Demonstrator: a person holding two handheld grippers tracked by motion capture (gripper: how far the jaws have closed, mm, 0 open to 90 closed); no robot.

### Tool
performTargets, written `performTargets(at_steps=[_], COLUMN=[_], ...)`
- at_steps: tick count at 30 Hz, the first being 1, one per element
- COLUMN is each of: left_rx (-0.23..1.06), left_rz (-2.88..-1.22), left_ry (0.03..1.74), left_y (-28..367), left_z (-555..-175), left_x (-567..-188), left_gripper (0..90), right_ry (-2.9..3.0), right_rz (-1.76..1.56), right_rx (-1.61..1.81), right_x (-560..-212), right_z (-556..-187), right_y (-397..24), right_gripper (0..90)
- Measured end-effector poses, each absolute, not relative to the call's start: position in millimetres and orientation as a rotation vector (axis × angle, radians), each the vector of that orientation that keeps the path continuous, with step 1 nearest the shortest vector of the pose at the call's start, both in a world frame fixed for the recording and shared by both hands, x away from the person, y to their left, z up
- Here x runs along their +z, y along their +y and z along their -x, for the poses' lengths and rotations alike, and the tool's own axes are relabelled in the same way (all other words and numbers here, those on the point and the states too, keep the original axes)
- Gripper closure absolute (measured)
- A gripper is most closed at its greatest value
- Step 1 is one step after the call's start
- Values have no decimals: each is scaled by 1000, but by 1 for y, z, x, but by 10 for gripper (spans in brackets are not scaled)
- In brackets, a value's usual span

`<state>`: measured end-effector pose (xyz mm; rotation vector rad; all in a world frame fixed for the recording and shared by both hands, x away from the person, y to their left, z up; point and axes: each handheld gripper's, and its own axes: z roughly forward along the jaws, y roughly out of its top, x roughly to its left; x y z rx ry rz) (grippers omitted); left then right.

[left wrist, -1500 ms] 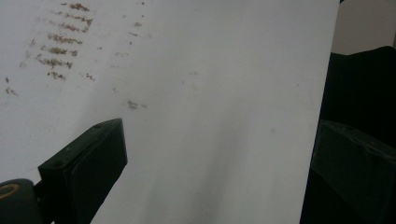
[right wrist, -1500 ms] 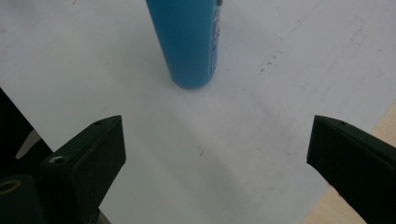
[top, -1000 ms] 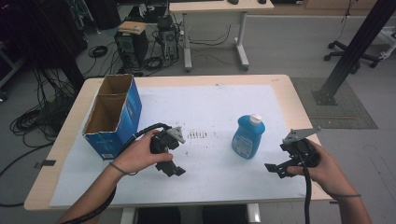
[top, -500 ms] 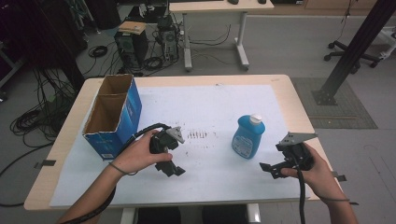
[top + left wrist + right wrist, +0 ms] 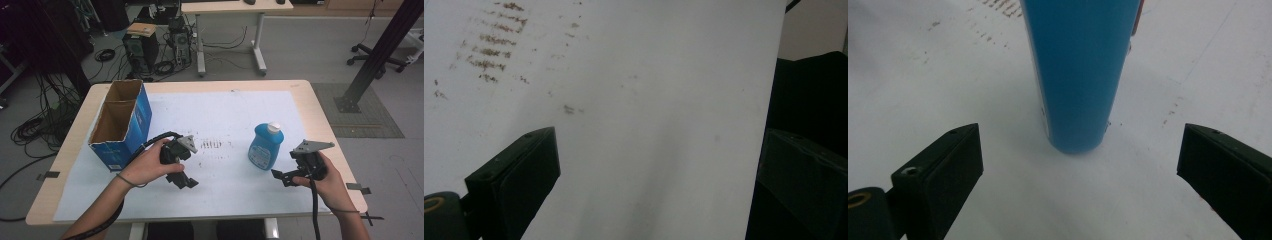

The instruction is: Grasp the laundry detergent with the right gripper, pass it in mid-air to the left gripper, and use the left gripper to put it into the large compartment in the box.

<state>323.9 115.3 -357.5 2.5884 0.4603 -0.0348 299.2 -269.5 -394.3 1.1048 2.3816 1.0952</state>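
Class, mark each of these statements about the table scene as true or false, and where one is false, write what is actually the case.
1. The blue bottle stands upright on the white sheet. True.
2. The right gripper is clamped on the bottle. False: its jaws are wide open, short of the bottle, which stands between and ahead of them in the right gripper view.
3. The cardboard box is open at the top. True.
4. The left gripper holds the bottle's white cap. False: its jaws are open over bare sheet; the cap sits on the bottle.
5. The box stands right of the bottle. False: it stands to its left.
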Motion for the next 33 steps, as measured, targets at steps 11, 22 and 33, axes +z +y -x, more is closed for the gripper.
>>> performTargets(at_steps=[11,22,33], left_rx=[-38,-39,-35], left_rz=[-2586,-2584,-2587], left_ry=[462,465,466], left_y=[120,121,121], left_z=[-324,-323,-323], left_x=[-359,-360,-359], left_gripper=[35,35,35], right_ry=[2312,2263,2217], right_rz=[-1101,-1074,-1057], right_rx=[1169,1230,1316], right_x=[-405,-415,-425], right_z=[-310,-321,-327], right_y=[-261,-251,-248], right_gripper=[37,33,34])
